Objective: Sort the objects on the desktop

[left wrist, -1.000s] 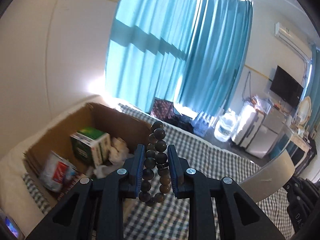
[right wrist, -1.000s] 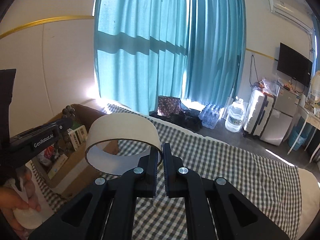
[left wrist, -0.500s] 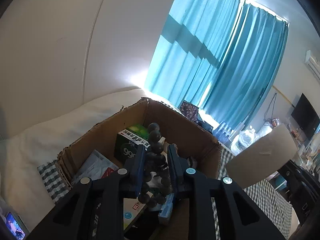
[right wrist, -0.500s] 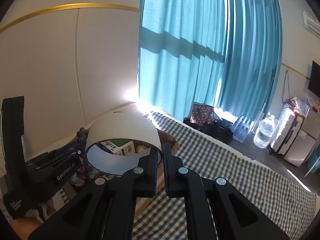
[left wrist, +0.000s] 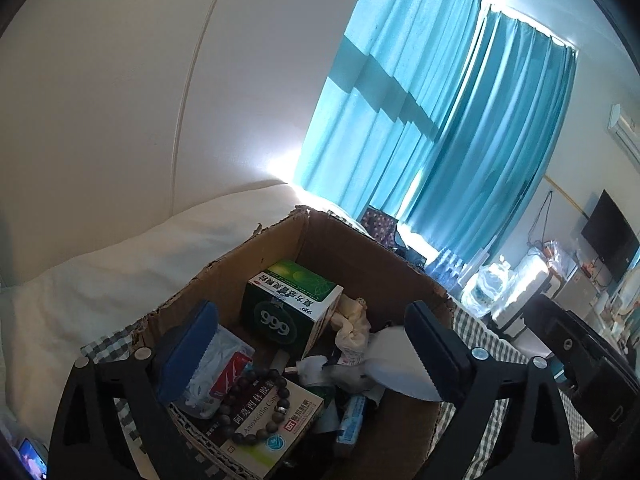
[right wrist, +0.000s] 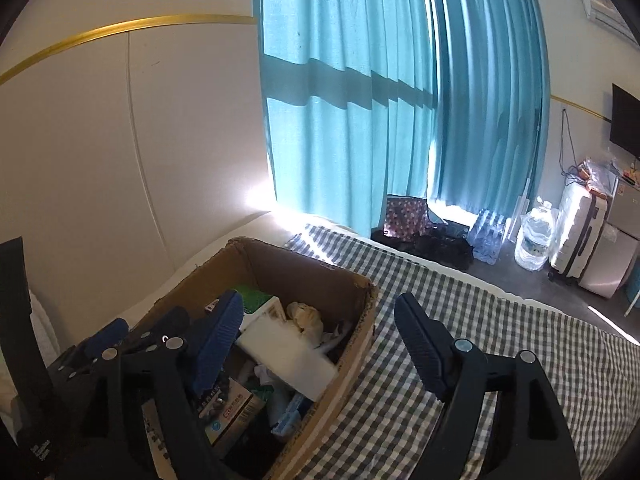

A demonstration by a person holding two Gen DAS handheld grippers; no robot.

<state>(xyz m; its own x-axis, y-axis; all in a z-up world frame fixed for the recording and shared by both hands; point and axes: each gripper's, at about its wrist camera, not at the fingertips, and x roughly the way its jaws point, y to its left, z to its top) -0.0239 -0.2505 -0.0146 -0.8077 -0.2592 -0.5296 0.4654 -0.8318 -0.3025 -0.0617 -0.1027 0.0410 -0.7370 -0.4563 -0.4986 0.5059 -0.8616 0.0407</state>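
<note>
An open cardboard box [left wrist: 352,252] stands on a checked cloth; it also shows in the right wrist view [right wrist: 352,280]. My left gripper [left wrist: 312,352] is open above the box. A dark bead bracelet [left wrist: 256,404] lies inside on a flat medicine box [left wrist: 276,432]. My right gripper [right wrist: 320,344] is open over the box's right edge. A white tape roll [right wrist: 288,356] lies on its side in the box and shows in the left wrist view [left wrist: 400,364] too. The left gripper's fingers [right wrist: 168,320] show at the left of the right wrist view.
The box also holds a green "999" medicine box [left wrist: 292,304], a plastic packet [left wrist: 212,372] and crumpled cloth [left wrist: 352,320]. A white wall is behind, blue curtains [right wrist: 400,100] at the back. The checked cloth [right wrist: 480,320] spreads to the right.
Both grippers opened over the box. The bracelet dropped from the left gripper and the tape roll from the right gripper; both now lie in the box.
</note>
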